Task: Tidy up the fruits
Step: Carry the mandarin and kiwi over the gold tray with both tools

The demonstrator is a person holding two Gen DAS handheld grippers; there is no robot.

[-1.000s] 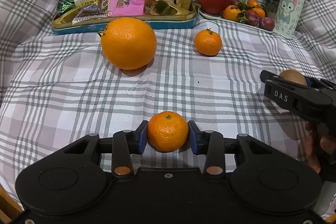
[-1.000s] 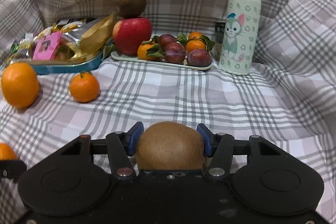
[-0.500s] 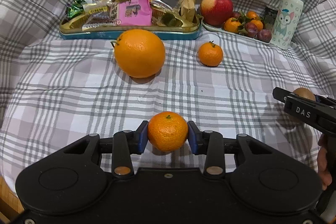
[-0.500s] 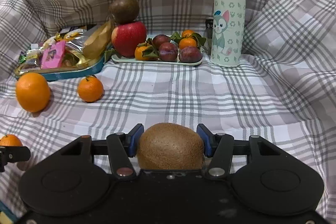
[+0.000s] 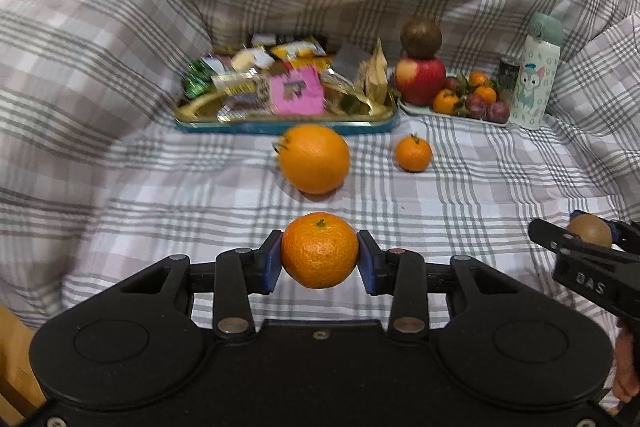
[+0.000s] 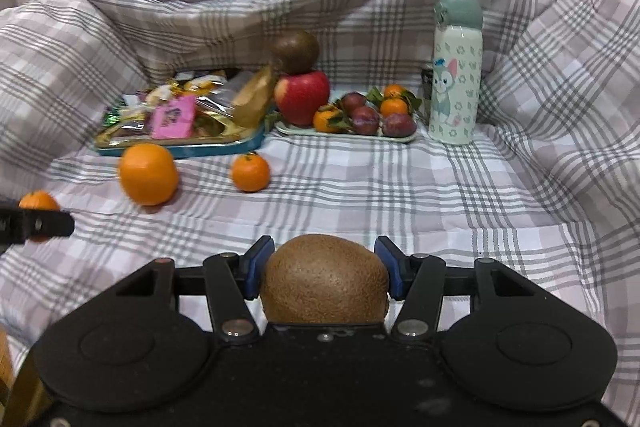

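Left tool (image 5: pixel 319 255) clamps mandarin (image 5: pixel 319 250) at its sides, above the cloth; right tool (image 6: pixel 325 273) clamps kiwi (image 6: pixel 325 279). Both probably soft, light: grip gently. Plate (image 6: pixel 400 138) far ahead.

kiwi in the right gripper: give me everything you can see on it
The kiwi is brown, oval and fuzzy-skinned, with fine speckles and no visible damage. It sits crosswise between the blue pads of the right gripper, which is shut on it, one pad pressing each end. Its lower back edge is hidden behind the gripper body. It appears to be held above the checked cloth. From the left wrist view it shows as a small brown ball at the far right.
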